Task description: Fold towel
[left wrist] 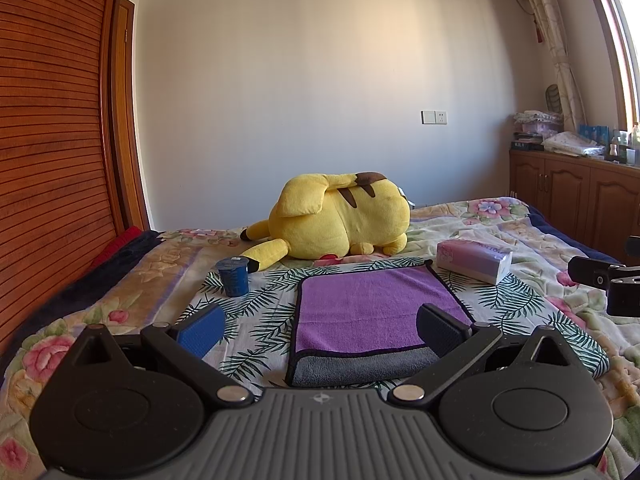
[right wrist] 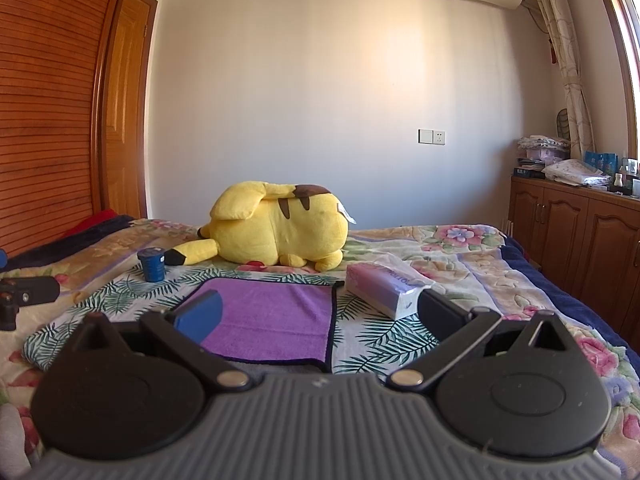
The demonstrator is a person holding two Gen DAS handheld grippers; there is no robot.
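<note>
Both wide-open and empty, the left gripper (left wrist: 320, 332) sits squarely before the purple towel (left wrist: 376, 308), nearer than the right gripper (right wrist: 320, 316).

towel (left wrist: 372, 312) | purple face up, dark trim, grey underside showing along the near edge | appears folded over once, though layers are hard to count | lying flat on a leaf-print cloth (left wrist: 260, 320) on the bed

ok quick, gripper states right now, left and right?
Left gripper: open, fingers spread wide, holding nothing, above the near edge of the purple towel.
Right gripper: open, holding nothing, over the towel's right side.
</note>
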